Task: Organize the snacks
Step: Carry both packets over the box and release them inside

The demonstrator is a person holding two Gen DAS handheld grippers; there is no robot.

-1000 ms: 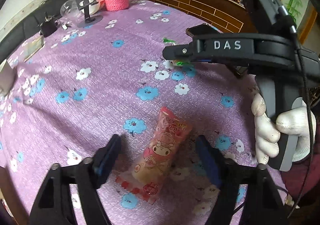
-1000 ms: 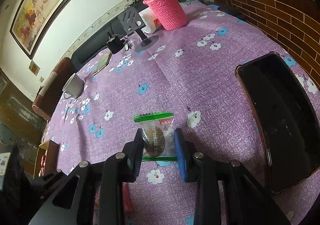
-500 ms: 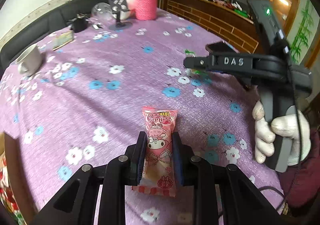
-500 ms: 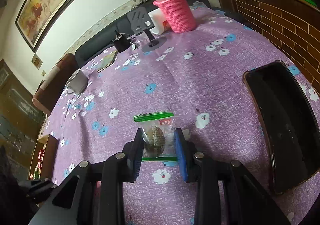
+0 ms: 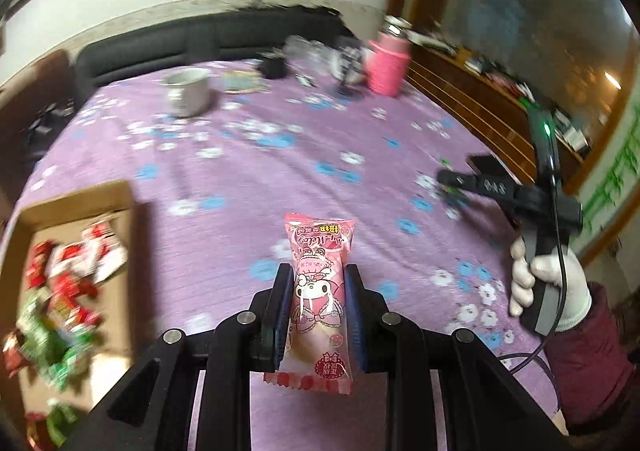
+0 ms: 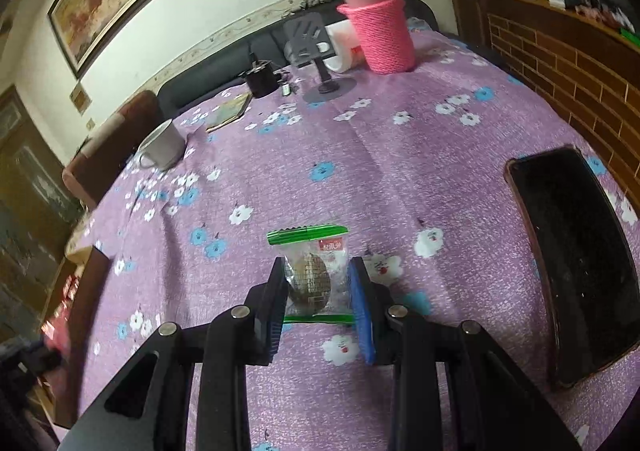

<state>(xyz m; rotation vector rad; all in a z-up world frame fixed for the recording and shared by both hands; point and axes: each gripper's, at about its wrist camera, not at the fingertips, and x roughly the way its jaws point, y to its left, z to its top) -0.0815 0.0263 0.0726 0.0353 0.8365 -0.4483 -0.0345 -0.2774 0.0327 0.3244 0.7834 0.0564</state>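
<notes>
Pink snack packet (image 5: 320,291): a long, narrow pillow pack in pink, printed with a cartoon rabbit-like character in a bonnet and frilly dress, script lettering near the top and a crimped strawberry-pattern seal at the bottom; it is standing upright between the jaws, above the tablecloth.
Left gripper (image 5: 319,315): its jaws are clenching the pink packet at mid-body, both blue pads pressing its sides; the view around it is blurring.
Green-edged snack (image 6: 311,275): a clear wrapper with green crimped strips top and bottom, a small red label, and a dark brown oval treat showing through.
Right gripper (image 6: 318,305): its jaws are grasping the green-edged snack, pads touching the wrapper's sides, over the tablecloth.
Right hand (image 5: 548,287): wearing a white glove and gripping the right tool's handle at the edge of the left view.
Cardboard box (image 5: 76,203): sitting open at the left of the table, holding a jumble of red and green packets.
Tablecloth (image 6: 360,155): purple with white and blue flowers.
Black tray (image 6: 576,251): lying on the table's right side, well apart from the held snack.
</notes>
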